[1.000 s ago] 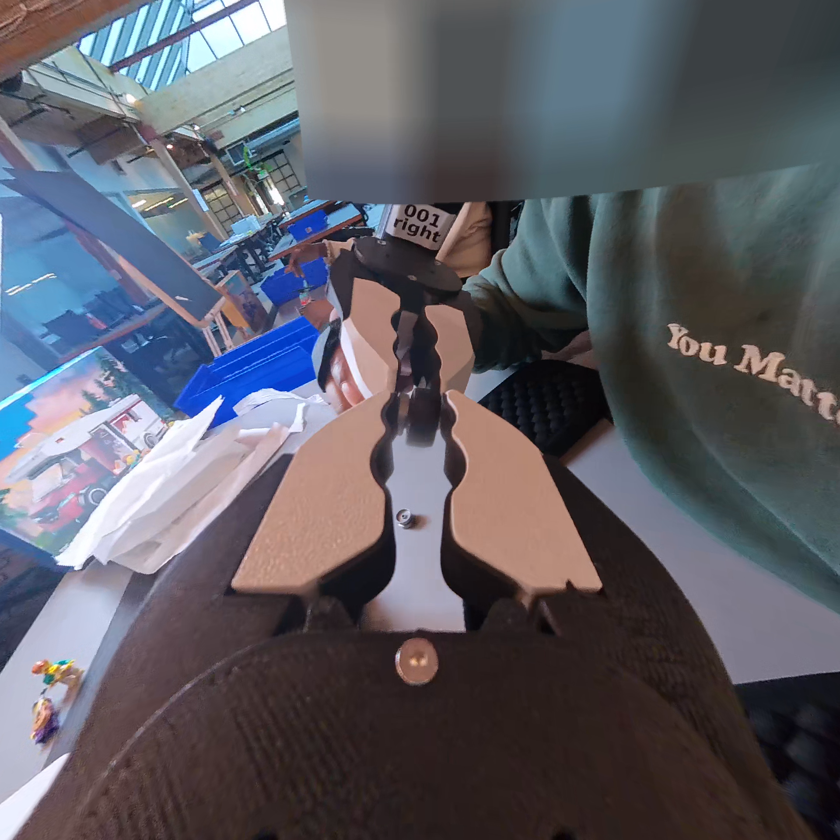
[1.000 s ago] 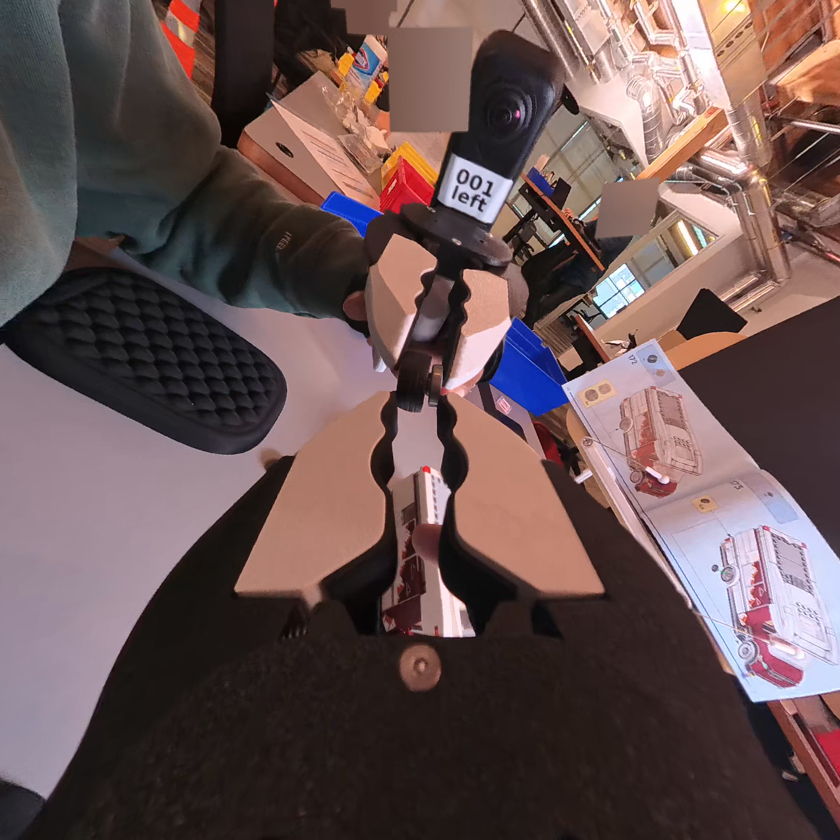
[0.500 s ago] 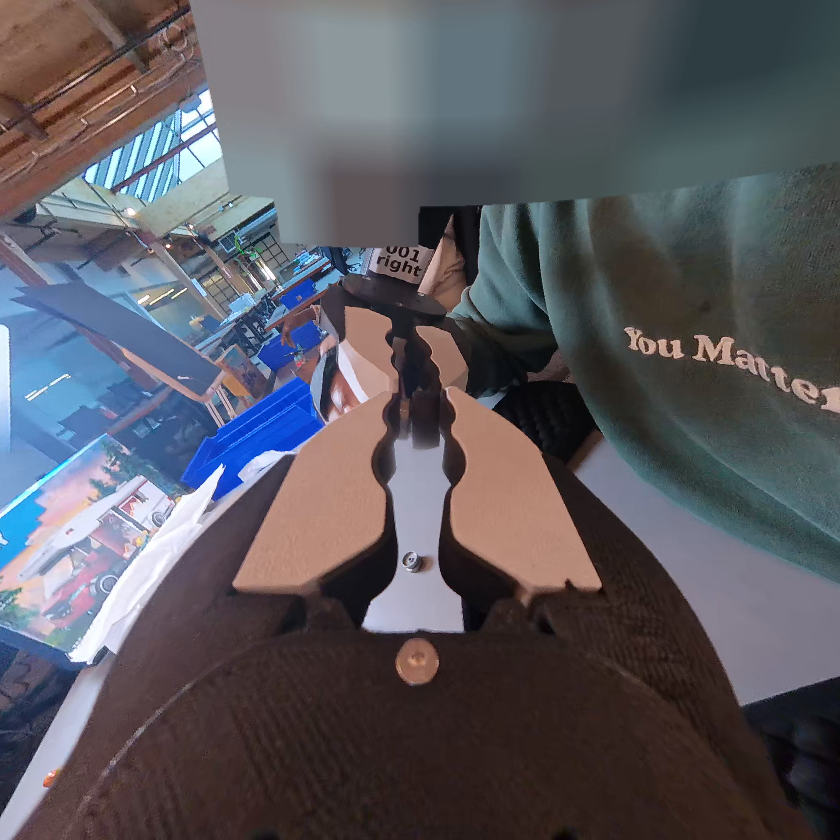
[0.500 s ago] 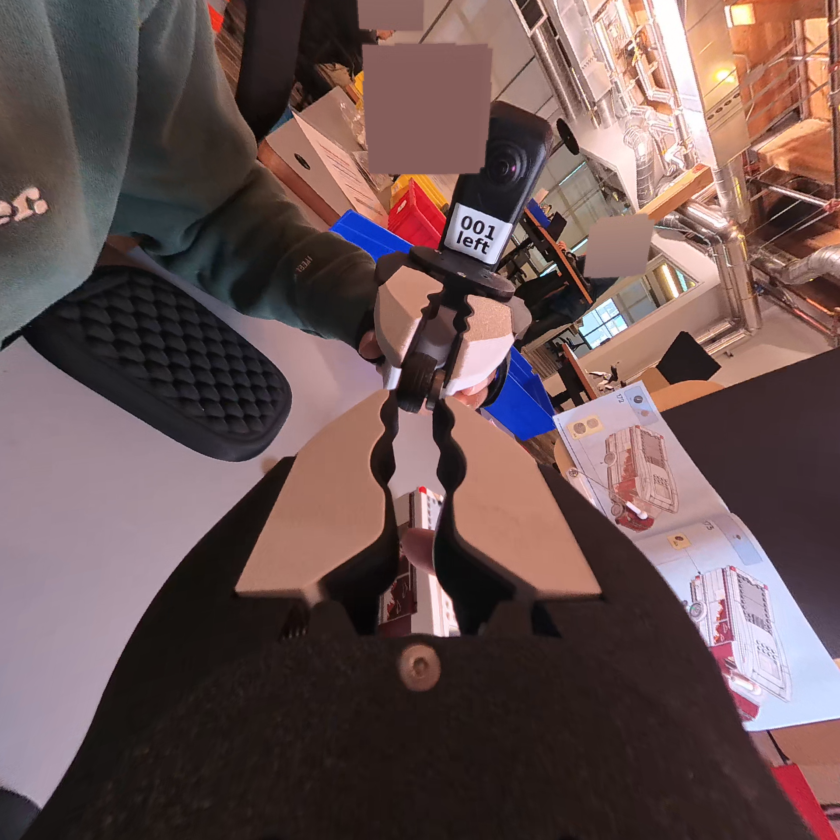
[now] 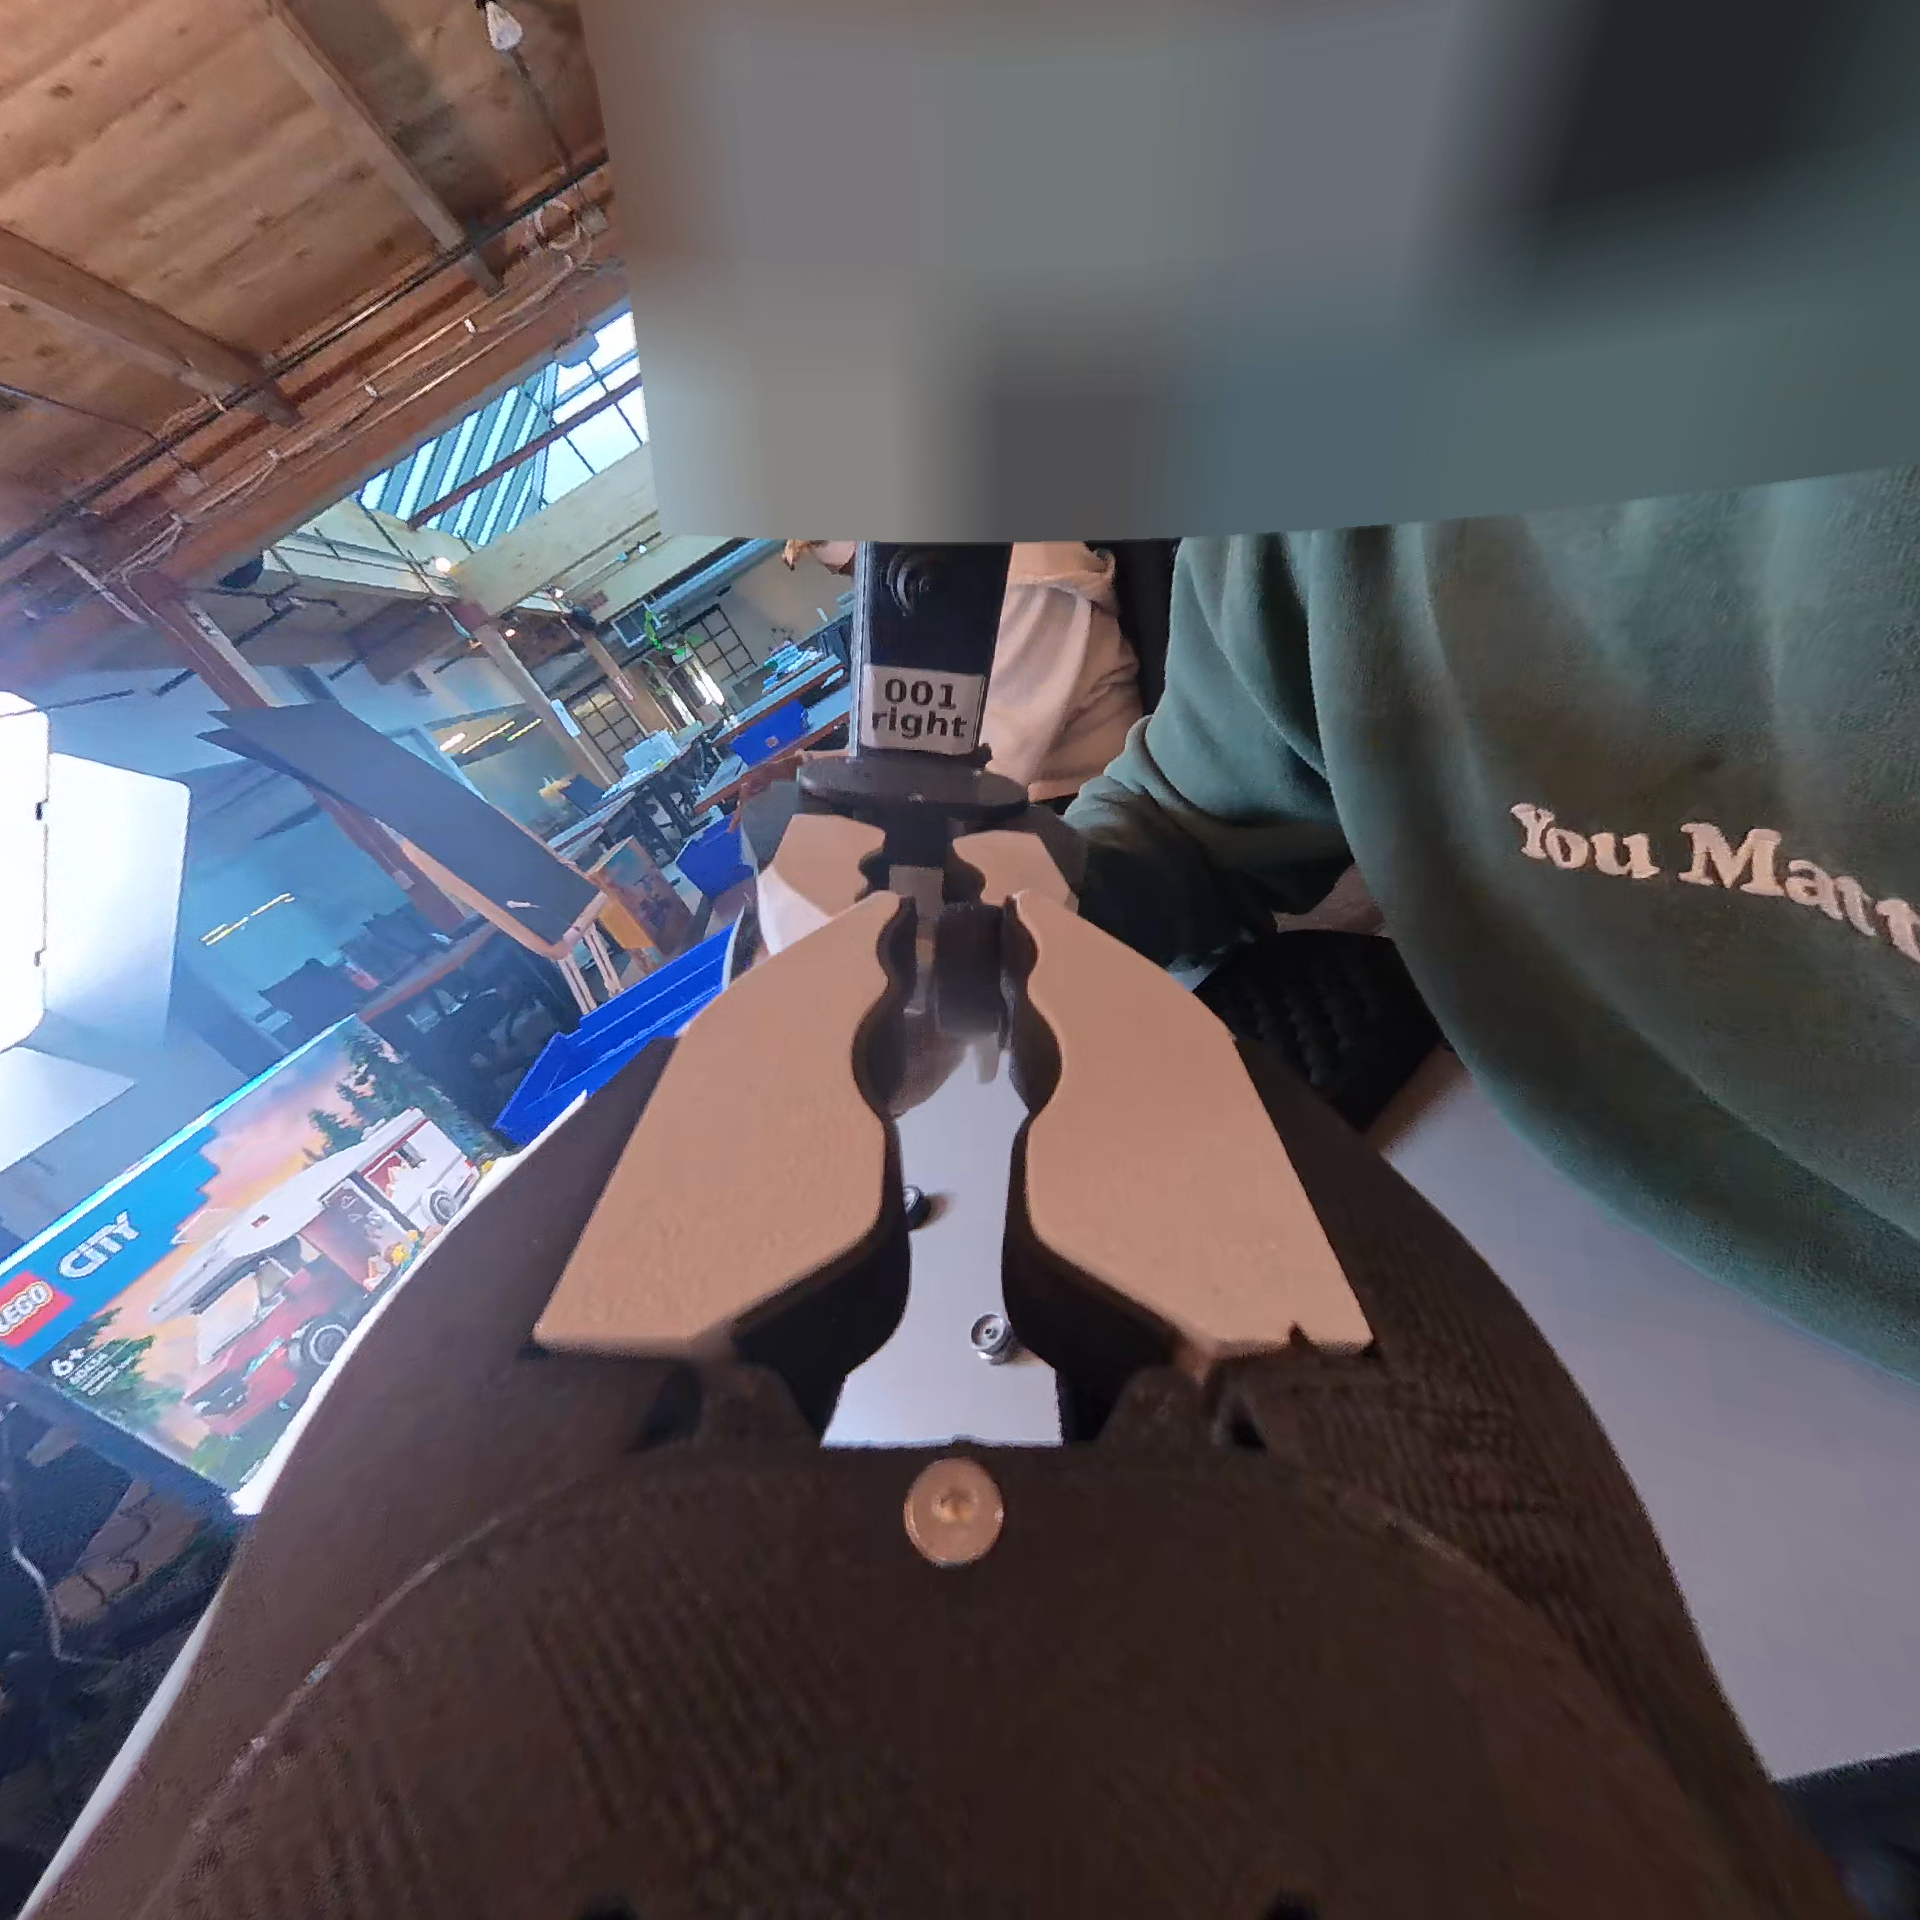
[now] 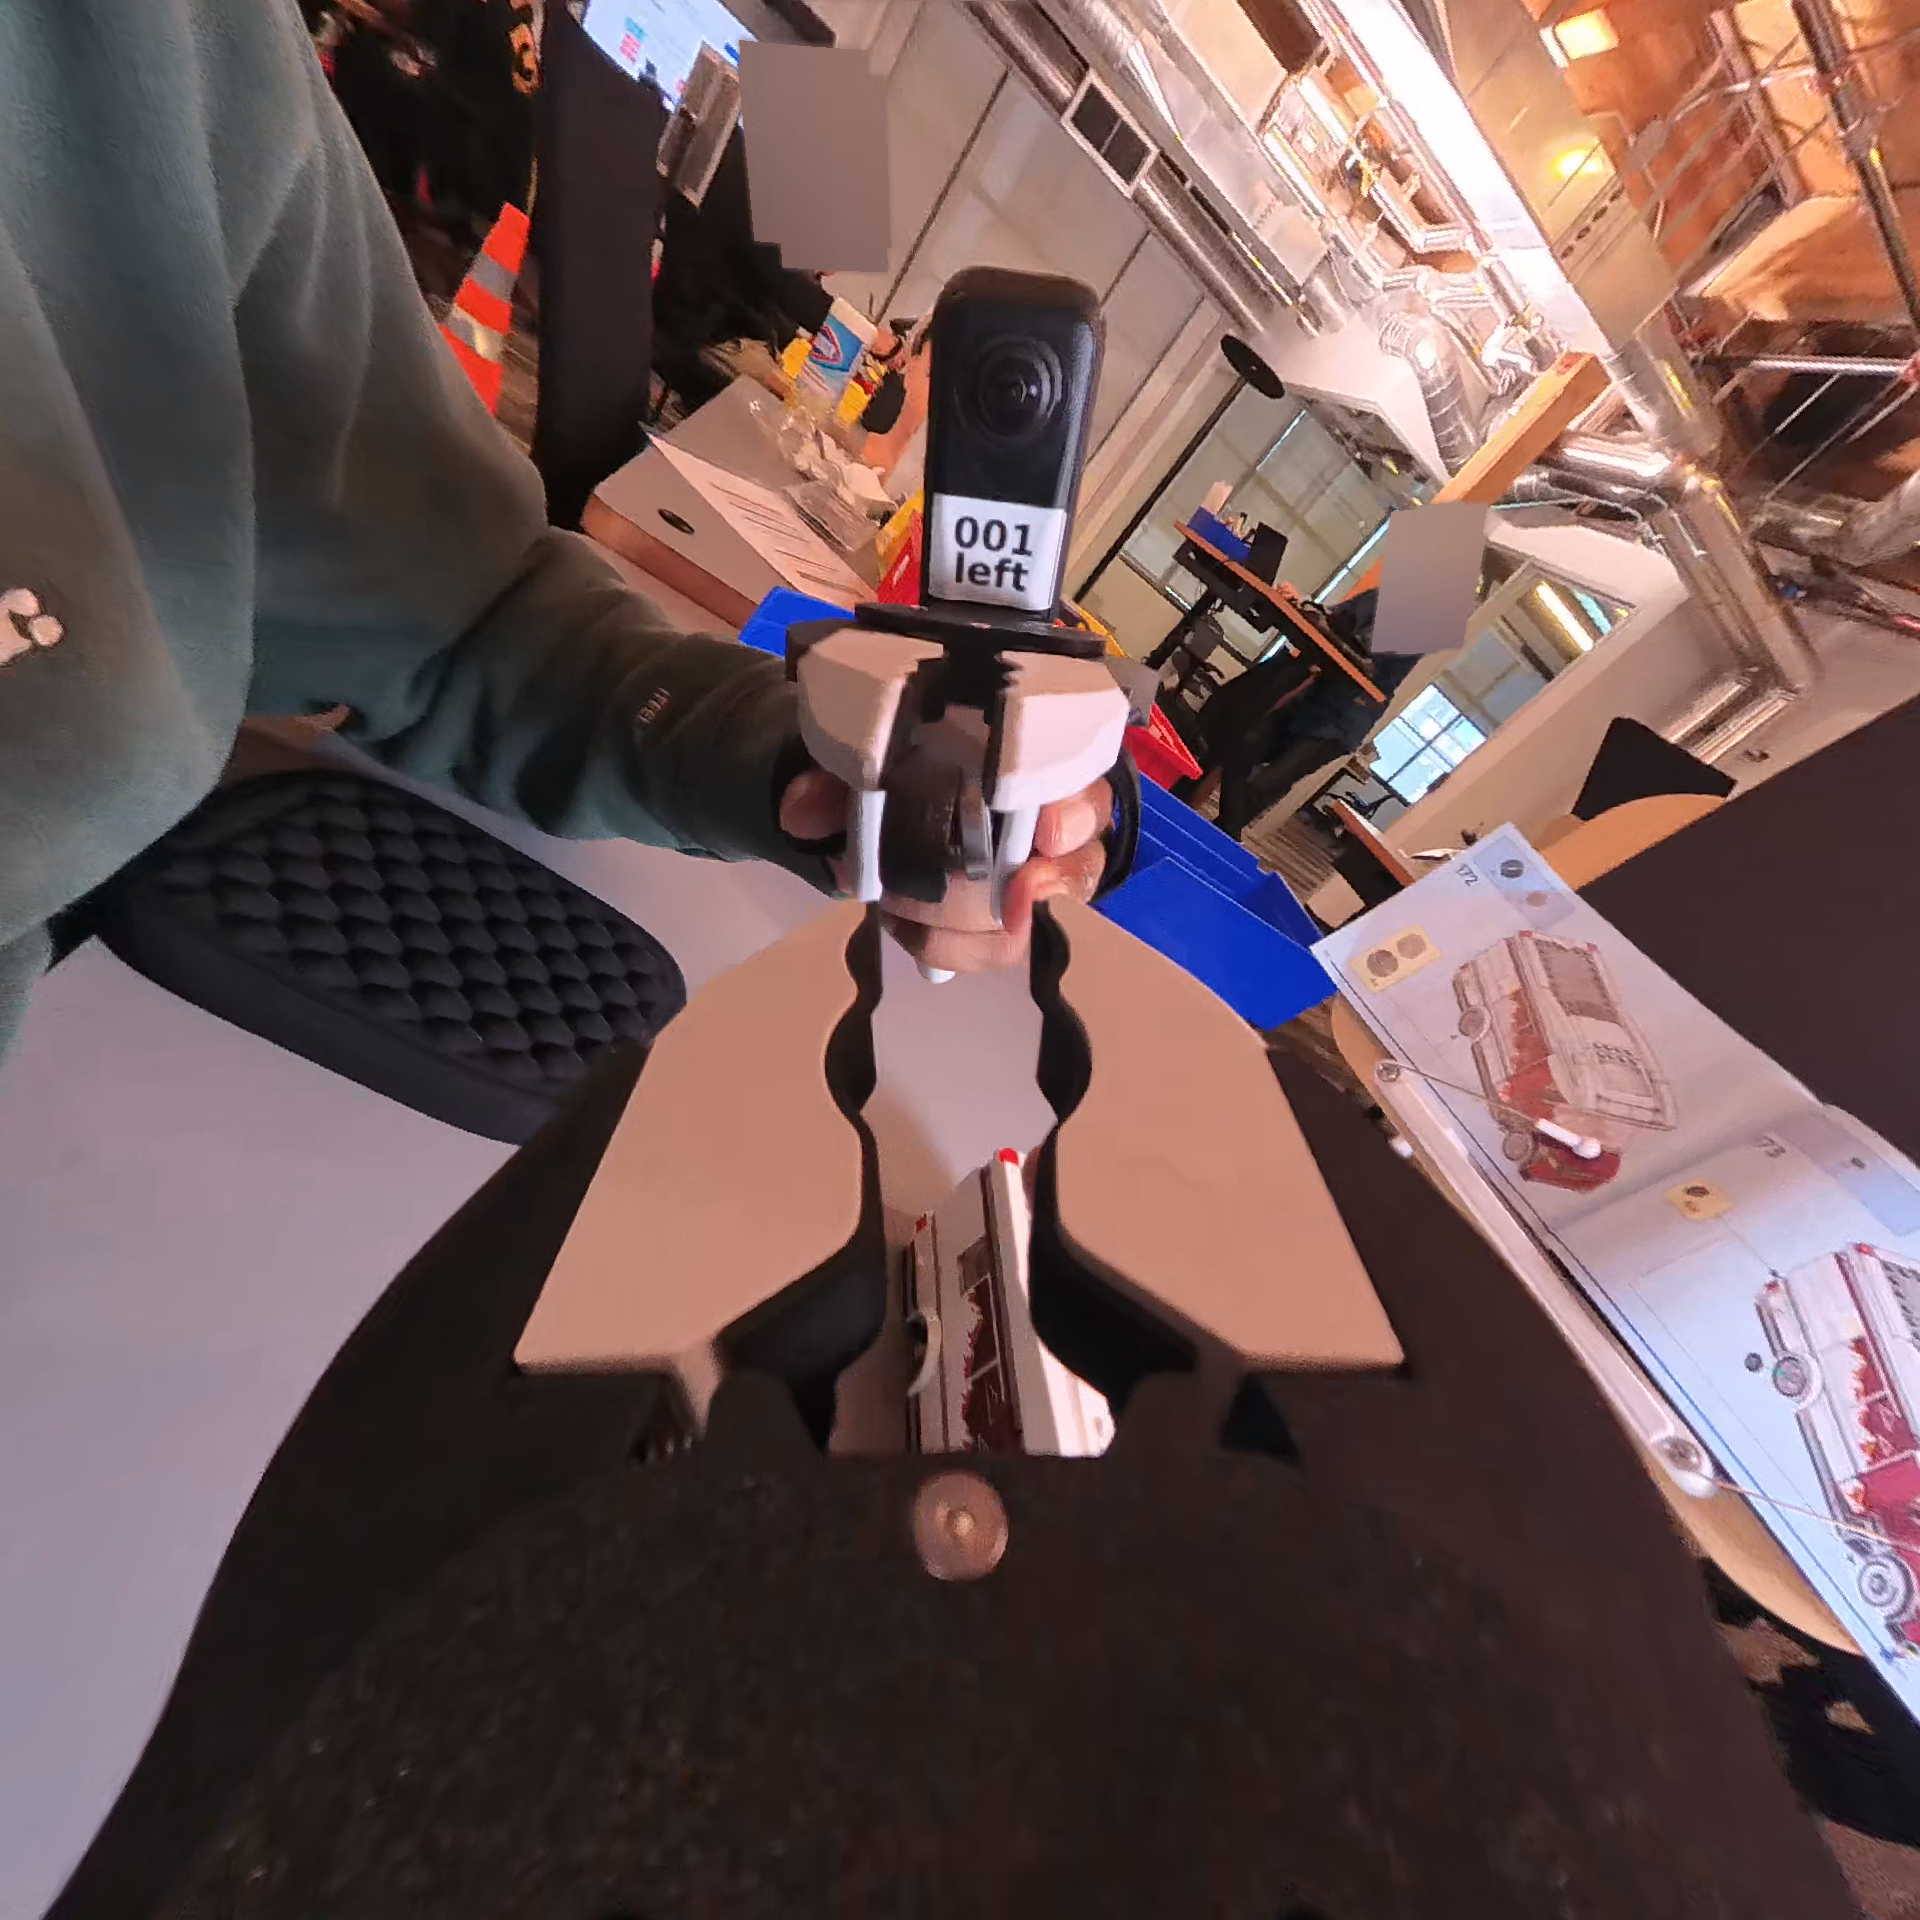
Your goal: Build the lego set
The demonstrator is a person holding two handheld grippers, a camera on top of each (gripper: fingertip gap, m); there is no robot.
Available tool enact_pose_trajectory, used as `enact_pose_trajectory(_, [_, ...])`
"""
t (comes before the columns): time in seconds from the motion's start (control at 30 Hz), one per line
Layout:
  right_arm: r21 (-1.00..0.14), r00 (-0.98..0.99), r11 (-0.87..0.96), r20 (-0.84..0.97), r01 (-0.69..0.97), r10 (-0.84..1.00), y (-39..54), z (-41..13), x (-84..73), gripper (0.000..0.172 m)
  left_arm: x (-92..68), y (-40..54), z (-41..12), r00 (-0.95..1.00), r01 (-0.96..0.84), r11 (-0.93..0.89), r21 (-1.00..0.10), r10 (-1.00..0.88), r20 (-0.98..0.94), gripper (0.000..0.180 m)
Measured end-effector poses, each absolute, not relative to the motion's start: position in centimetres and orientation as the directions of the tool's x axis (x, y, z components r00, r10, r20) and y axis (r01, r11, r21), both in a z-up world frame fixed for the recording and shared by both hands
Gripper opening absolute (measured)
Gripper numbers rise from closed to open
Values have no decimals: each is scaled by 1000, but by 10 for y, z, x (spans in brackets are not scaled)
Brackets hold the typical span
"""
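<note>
My left gripper is shut on a small black toy tyre, which fills the gap between its fingertips. The right wrist view shows the same tyre pinched between the left gripper's white pads, held up above the table. My right gripper faces it tip to tip. Its jaws stand apart with nothing between them, just short of the tyre. The right gripper also shows in the left wrist view, close behind the tyre. A white and red toy camper van lies on the white table under my right gripper.
Two small metal hubs lie on the table under the left gripper. An open instruction booklet is at the right, the toy's box at the left, blue bins behind. A person in a green sweatshirt sits close, beside a black mesh pad. Only a small space, under 4 cm, lies between the two pairs of fingers.
My right gripper's jaws have opened and drawn back from the tyre they were closed at. My left gripper keeps its hold. Both grippers have tilted upward.
</note>
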State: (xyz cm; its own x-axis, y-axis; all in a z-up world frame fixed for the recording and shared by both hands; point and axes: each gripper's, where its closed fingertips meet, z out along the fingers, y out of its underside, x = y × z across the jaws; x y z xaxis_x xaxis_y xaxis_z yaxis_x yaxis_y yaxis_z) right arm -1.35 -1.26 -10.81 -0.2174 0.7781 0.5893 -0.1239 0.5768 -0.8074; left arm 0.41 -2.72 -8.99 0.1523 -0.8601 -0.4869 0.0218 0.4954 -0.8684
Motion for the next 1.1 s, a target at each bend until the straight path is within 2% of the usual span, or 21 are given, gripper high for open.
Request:
enact_pose_trajectory(0.07, [-792,-214,592,611,-149,762,-18,-107,-12,18,5,-27,-90,158,19,512,-858,-849,-504,16])
enact_pose_trajectory(0.2, [-739,-169,657,674,-148,720,-19,-106,-13,17,5,-31,-89,145,56,507,-860,-856,-496,16])
enact_pose_trajectory(0.37, [-726,-144,671,688,-153,711,-19,-104,-13,19,5,-31,-88,154,92,506,-858,-858,-490,16])
enact_pose_trajectory(0.43, [-722,-137,676,692,-148,709,-18,-104,-14,29,7,-31,-91,143,84,503,-860,-860,-489,16])
enact_pose_trajectory(0.5, [-715,-159,683,699,-148,697,-22,-106,-12,20,8,-31,-91,152,85,512,-855,-854,-497,16])
enact_pose_trajectory(0.73, [-662,-112,741,749,-107,653,-18,-105,-12,18,8,-29,-91,142,82,471,-878,-878,-457,17])
enact_pose_trajectory(0.8, [-588,-42,807,809,-50,587,-8,-108,-15,17,5,-17,-94,174,21,416,-909,-897,-407,21])
enact_pose_trajectory(0.83, [-545,-9,838,838,-9,545,-1,-108,-16,17,3,-8,-96,203,-22,373,-928,-907,-369,30])
enact_pose_trajectory(0.93, [-386,69,910,923,151,380,22,-112,-19,17,-1,16,-105,289,-88,110,-990,-948,-131,49])
enact_pose_trajectory(1.0, [-338,80,916,941,217,328,32,-118,-23,17,-1,30,-113,357,-65,-59,-996,-934,32,48])
enact_pose_trajectory(1.1, [-282,89,909,959,308,268,48,-126,-25,17,-2,46,-129,451,-104,-158,-982,-887,95,41])
